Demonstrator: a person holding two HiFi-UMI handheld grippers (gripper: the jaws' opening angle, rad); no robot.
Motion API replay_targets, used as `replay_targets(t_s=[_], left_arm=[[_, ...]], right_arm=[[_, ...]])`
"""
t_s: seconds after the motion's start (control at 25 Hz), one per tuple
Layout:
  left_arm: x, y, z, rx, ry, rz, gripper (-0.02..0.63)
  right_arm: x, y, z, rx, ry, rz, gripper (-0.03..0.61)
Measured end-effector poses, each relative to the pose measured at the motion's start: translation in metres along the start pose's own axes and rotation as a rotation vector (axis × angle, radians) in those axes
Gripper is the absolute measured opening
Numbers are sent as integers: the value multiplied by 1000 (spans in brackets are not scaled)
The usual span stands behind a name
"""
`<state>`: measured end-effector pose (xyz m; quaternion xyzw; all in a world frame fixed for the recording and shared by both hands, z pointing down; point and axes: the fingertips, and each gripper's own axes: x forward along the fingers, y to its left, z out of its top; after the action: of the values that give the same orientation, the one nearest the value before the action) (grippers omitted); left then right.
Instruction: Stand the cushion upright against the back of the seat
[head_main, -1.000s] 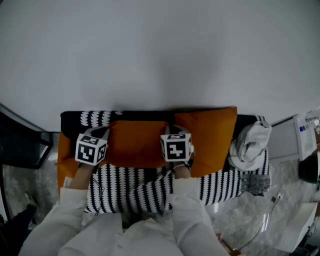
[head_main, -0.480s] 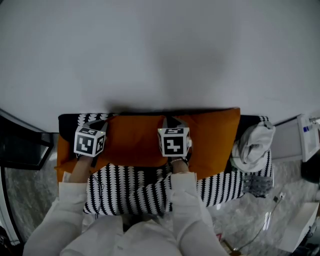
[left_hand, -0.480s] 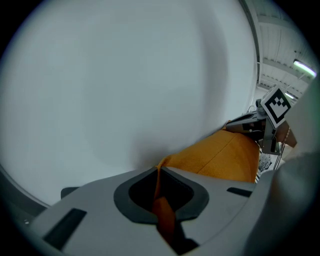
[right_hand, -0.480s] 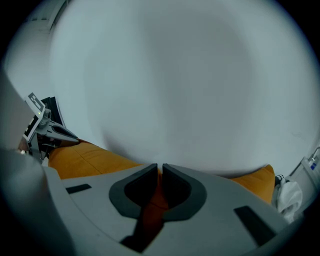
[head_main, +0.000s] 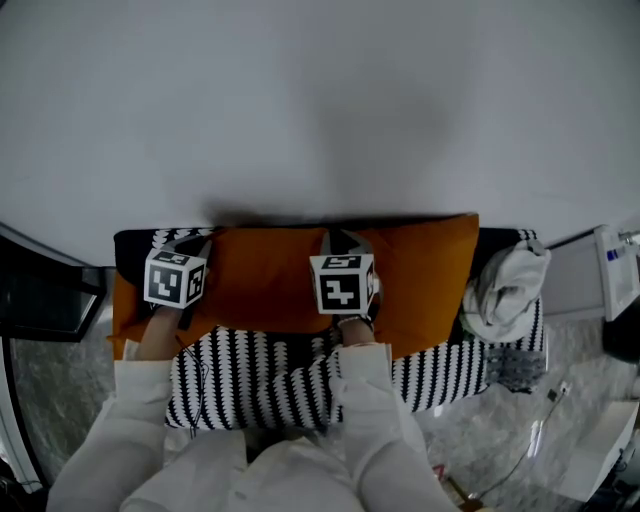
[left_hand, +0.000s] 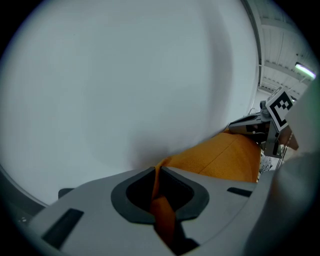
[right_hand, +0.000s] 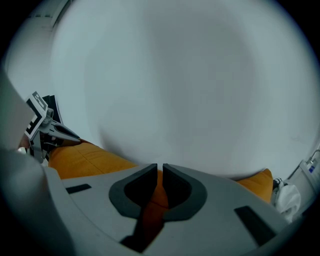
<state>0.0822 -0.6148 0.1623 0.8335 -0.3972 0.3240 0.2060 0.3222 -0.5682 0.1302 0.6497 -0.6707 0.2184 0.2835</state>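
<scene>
you hold the orange cushion (head_main: 265, 290) by its top edge. the left gripper (head_main: 192, 243) and right gripper (head_main: 340, 242) are each clamped on a fold of fabric, spaced apart so it stands evenly on the striped seat (head_main: 440, 365). it seems to lean on the seat back, though that contact is hidden.

We look steeply down on a plain orange cushion (head_main: 265, 285), set lengthwise across a seat (head_main: 440, 368) covered in black-and-white patterned fabric. Its long upper edge lies along the back of the seat at the pale wall. Its broad face is turned up toward us.
</scene>
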Motion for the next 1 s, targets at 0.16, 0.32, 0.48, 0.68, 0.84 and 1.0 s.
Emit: replay_targets(t_s=[0.16, 0.32, 0.48, 0.68, 0.84, 1.0], left_arm=[[-2, -3, -1, 34, 11, -9, 20], [-10, -1, -1, 80, -4, 2, 43], [-18, 2, 10, 140, -47, 11, 121], [-34, -2, 14, 152, -85, 23, 137], [-54, -10, 21, 168, -141, 43, 144], [-73, -25, 30, 166, -217, 47, 144]], right_arm=[[-9, 0, 4, -12, -13, 8, 20], [-22, 8, 4, -32, -15, 13, 20], [-32, 16, 0, -27, -15, 23, 20], [-49, 26, -4, -30, -29, 32, 20], [-67, 30, 1, -33, -56, 30, 20], [-86, 26, 1, -29, -91, 19, 20]])
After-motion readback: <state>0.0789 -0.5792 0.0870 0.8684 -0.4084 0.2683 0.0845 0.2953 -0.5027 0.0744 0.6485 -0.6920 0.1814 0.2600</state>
